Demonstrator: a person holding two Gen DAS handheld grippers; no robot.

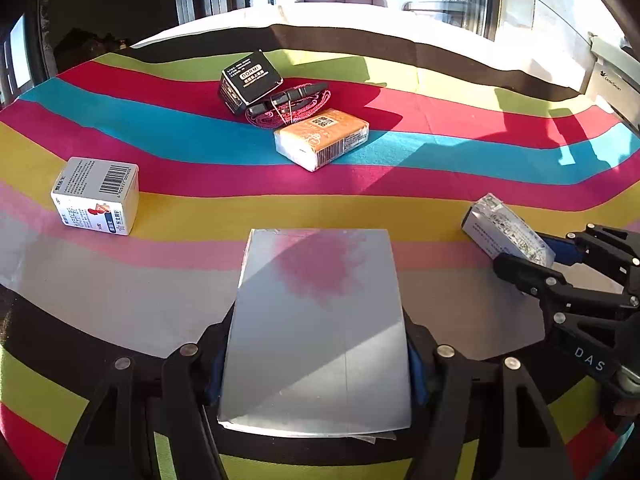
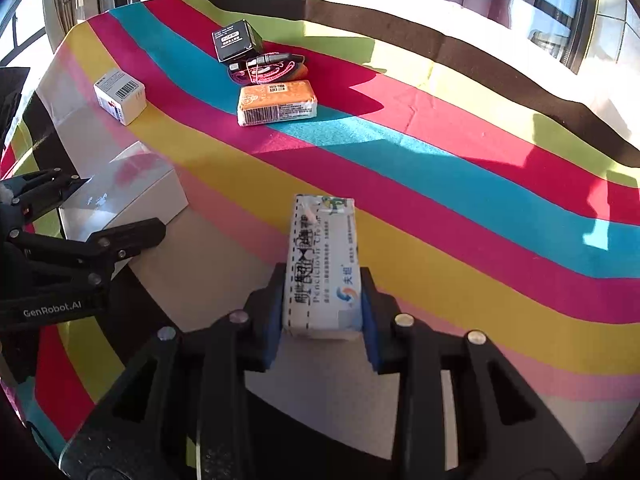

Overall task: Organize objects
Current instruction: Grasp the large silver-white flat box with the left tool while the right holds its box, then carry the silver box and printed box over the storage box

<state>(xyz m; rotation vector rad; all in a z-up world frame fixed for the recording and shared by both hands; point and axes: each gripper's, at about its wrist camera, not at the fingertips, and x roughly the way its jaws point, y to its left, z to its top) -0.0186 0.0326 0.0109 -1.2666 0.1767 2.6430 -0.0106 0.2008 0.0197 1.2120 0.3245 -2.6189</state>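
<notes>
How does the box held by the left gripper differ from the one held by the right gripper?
The silver-white box in the left gripper is broad, flat and unprinted on its visible top; the cream box in the right gripper is narrow, long and covered in print. The silver-white box fills a wide jaw gap, the cream box a small one. Both are clamped between blue pads above the striped cloth.

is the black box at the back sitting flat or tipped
Tipped: the black box leans with one edge propped on the red lanyard, not flat on the cloth.
</notes>
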